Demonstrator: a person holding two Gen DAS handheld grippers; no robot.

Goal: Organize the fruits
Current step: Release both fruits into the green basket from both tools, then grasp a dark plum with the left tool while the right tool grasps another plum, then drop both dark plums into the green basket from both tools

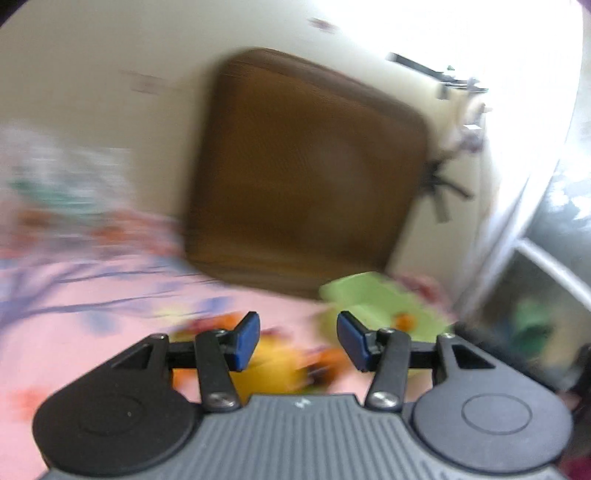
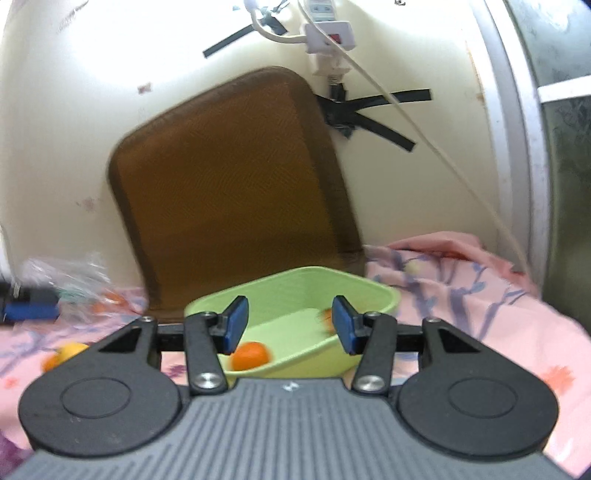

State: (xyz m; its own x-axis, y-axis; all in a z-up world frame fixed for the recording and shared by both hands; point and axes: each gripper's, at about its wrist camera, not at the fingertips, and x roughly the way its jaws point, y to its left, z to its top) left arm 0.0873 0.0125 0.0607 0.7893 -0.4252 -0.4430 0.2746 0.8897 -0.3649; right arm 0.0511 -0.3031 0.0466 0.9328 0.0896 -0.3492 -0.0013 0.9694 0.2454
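Right wrist: orange point(image 2: 250, 355) in green bowl point(image 2: 369, 291) (gripper point(image 2: 290, 325) parted, empty).

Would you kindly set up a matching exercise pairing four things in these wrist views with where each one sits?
Things:
1. orange fruit
2. brown cushion
3. yellow fruit
4. white power strip

Places:
A. on the pink floral cloth, left of the bowl
B. up on the wall, with a cord running down
C. inside the green bowl
D. leaning upright against the wall behind the bowl

Pairs: 1-C, 2-D, 3-A, 4-B
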